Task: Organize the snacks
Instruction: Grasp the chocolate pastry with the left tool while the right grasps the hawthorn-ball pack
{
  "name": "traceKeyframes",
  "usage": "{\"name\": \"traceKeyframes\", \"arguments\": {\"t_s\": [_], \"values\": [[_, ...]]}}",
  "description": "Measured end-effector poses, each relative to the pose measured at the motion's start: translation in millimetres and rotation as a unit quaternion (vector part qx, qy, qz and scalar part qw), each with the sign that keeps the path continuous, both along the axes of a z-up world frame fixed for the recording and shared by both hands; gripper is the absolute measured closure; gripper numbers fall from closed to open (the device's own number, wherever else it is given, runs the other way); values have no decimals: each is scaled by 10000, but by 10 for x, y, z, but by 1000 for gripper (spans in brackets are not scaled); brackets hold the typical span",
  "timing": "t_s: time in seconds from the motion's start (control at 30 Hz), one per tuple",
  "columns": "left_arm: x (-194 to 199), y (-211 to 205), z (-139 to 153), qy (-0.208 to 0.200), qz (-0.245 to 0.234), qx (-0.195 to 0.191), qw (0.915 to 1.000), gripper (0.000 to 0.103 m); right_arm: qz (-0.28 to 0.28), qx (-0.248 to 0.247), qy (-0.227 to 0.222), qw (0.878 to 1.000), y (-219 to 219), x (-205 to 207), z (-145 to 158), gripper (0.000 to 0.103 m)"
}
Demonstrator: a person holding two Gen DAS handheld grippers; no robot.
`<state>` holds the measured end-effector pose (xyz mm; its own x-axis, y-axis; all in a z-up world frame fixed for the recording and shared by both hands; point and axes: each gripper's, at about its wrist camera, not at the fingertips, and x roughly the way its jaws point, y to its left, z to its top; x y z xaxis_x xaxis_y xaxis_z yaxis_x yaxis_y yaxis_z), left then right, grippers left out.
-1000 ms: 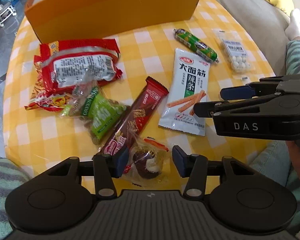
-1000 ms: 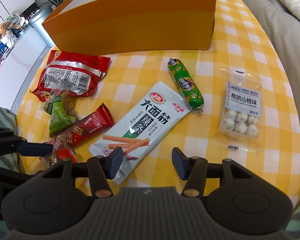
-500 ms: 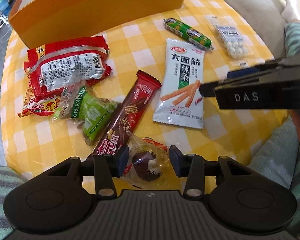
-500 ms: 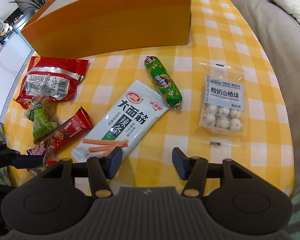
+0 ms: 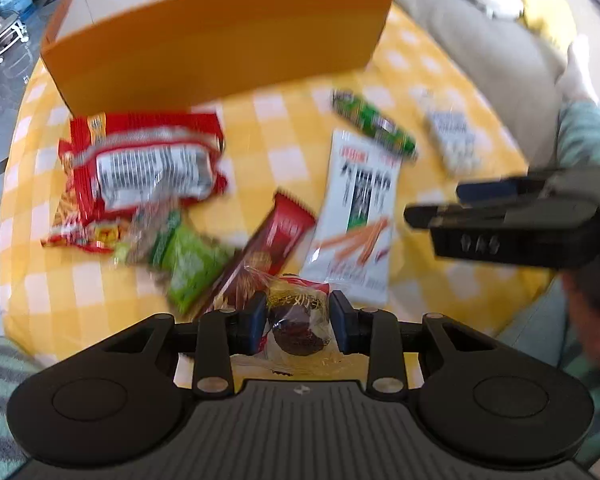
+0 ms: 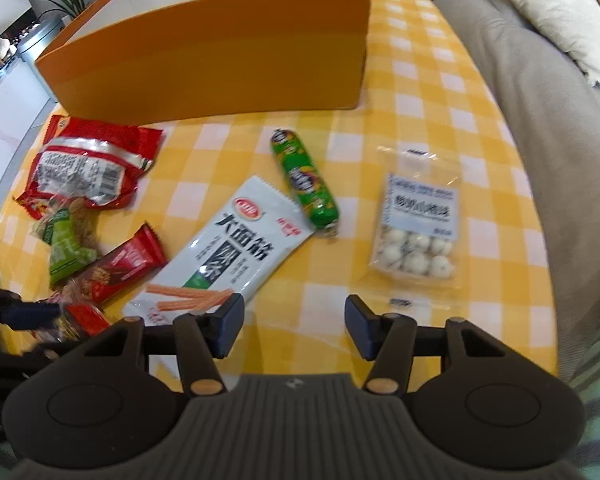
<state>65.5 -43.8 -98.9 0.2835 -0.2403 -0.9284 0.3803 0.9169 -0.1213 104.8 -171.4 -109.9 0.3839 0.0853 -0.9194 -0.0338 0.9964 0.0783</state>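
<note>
Table: a round top under a yellow-and-white checked cloth (image 6: 440, 92), snacks scattered over its near half.
Orange box: the big open carton (image 6: 220, 68) stands at the far side, beyond all the packets; I take it to be where the snacks are meant to go.
Red bag: the largest packet (image 5: 140, 164), lying just in front of the box on the left, untouched.
White spicy-strip packet: (image 6: 236, 252) flat in the middle, its near corner just ahead of the right-hand tongs.
Green sausage and ball pack: the sausage (image 6: 304, 178) and the clear pack of white balls (image 6: 418, 228) lie to the right, apart from each other.
Right gripper: (image 6: 294, 326) spread, nothing between its jaws, hovering over bare cloth.
Left gripper: (image 5: 298, 322) its jaws have just been closing and now pinch the wrapped chocolate sweet.
Wrapped chocolate sweet: the smallest piece (image 5: 298, 330), at the near edge, crinkly wrapper squeezed on both sides.
Step in hand: securing the first small snack, as I read it.
Next move: lift cleanly clear of the red bar (image 5: 272, 240) beside it, then carry it over to the box.
</note>
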Motion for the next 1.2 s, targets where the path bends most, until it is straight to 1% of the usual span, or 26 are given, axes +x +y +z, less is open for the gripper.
{"name": "traceKeyframes", "arguments": {"t_s": [0.13,0.2,0.27,0.3,0.33,0.43,0.6,0.63,0.73,0.83,1.0,1.07,1.13,1.2], "values": [[161,-78,83,-186,82,-19,9998,66,-45,-192,-167,9997,-52,33,37,49],[249,-127,115,-242,107,-90,9996,66,-94,-309,-298,9990,-88,56,53,49],[337,-185,142,-316,123,-172,9993,66,-147,-445,-412,9980,-127,95,59,46],[378,-218,141,-353,125,-200,9991,66,-192,-501,-465,9975,-152,119,57,39],[422,-260,143,-392,117,-225,9989,66,-242,-521,-513,9970,-180,144,49,37],[511,-373,109,-486,80,-266,9984,66,-400,-501,-546,9964,-260,220,8,36],[581,-483,6,-493,76,-300,9983,66,-531,-410,-506,9965,-332,319,-90,30],[589,-497,-16,-474,78,-294,9984,66,-542,-393,-486,9966,-336,332,-112,26],[606,-515,-79,-428,82,-242,9988,66,-474,-419,-548,9965,-325,361,-138,23],[621,-516,-94,-441,93,-200,9988,66,-430,-492,-615,9960,-319,401,-152,23],[663,-495,-109,-435,132,-221,9987,65,-700,-529,-700,9937,-414,441,-132,22],[680,-498,-118,-448,135,-221,9987,66,-796,-537,-709,9929,-454,454,-132,19],[702,-499,-125,-447,154,-219,9986,66,-871,-537,-697,9923,-491,466,-152,13],[718,-498,-132,-429,176,-224,9987,66,-885,-456,-592,9933,-523,490,-200,12]]}}
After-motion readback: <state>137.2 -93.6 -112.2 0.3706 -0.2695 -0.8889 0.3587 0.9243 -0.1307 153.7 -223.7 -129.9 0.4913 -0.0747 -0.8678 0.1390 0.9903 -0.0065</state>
